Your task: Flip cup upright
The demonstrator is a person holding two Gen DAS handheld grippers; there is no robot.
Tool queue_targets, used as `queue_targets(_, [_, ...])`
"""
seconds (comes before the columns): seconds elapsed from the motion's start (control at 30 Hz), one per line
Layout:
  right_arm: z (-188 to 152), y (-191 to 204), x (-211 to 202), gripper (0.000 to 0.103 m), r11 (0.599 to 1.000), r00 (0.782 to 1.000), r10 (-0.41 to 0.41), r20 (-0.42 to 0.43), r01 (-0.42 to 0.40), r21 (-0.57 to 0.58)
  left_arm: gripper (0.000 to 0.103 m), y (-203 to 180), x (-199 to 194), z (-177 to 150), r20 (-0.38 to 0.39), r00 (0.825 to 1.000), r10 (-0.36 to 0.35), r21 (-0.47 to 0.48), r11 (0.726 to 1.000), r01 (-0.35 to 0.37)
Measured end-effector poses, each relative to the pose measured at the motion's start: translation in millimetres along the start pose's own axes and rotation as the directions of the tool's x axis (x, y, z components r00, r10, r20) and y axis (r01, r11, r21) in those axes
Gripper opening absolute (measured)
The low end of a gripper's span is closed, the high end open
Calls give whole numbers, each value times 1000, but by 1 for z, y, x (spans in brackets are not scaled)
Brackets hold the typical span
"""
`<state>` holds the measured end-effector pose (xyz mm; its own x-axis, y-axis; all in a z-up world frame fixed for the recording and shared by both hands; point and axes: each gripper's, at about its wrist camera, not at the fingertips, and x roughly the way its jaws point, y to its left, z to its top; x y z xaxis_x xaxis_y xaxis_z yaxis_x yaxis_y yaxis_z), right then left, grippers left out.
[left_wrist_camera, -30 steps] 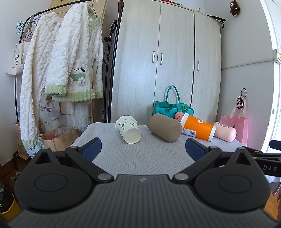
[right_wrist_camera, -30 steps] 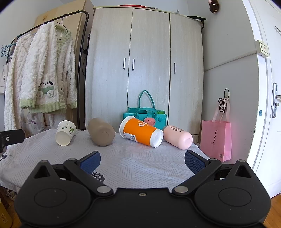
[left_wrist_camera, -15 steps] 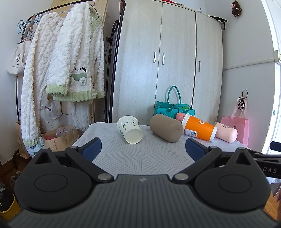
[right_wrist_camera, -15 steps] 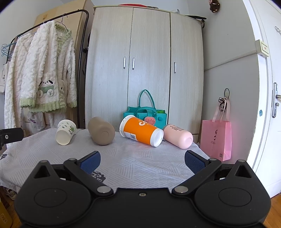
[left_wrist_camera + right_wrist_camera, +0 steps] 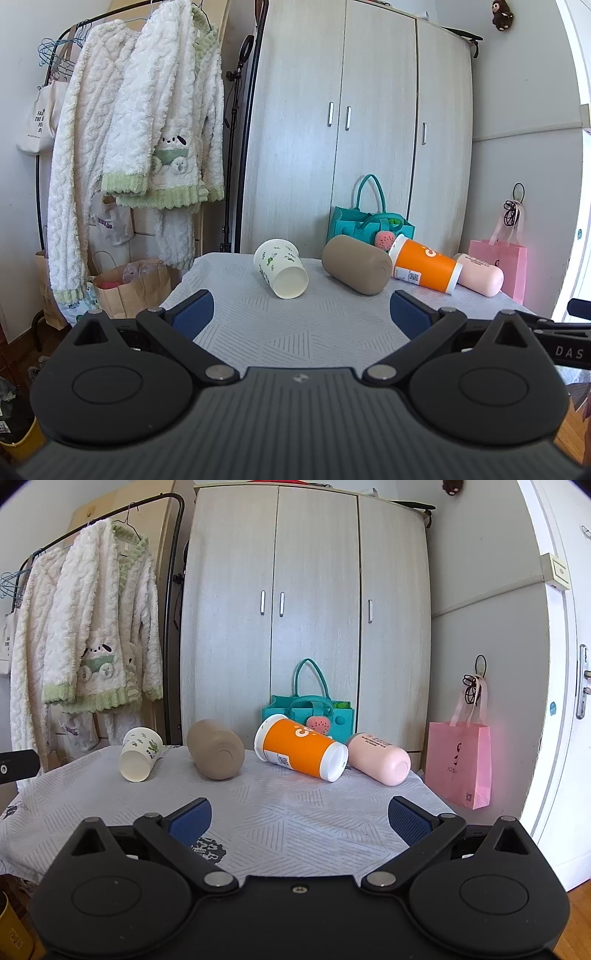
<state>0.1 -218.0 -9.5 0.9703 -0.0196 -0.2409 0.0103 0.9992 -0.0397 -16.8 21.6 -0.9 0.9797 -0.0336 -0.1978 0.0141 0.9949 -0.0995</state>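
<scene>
the left gripper has crept toward the white cup lying ahead of it. both it and the right gripper are spread wide, empty; nothing flipped yet.

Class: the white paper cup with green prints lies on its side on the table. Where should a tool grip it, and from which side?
Probably across the middle of the white paper cup, with the left tool coming from the front. It lies tipped, open mouth facing the tools, and the tapered wall is bare on both flanks, clear of the brown cup.
</scene>
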Motion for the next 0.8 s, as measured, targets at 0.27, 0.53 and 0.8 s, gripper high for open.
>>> queue_targets(0.27, [5, 5, -2, 103, 1000, 1000, 10, -13, -10, -26, 103, 6, 10, 2, -104, 994, 17, -36, 999, -21])
queue_targets(0.53, [56, -2, 25, 103, 902, 878, 430, -209, -429, 52, 103, 15, 41, 20, -298, 951, 84, 40, 996, -76])
queue_targets(0.8, [100, 25, 66, 103, 774, 701, 619, -355, -622, 121, 103, 35, 64, 39, -352, 933, 75, 28, 997, -70])
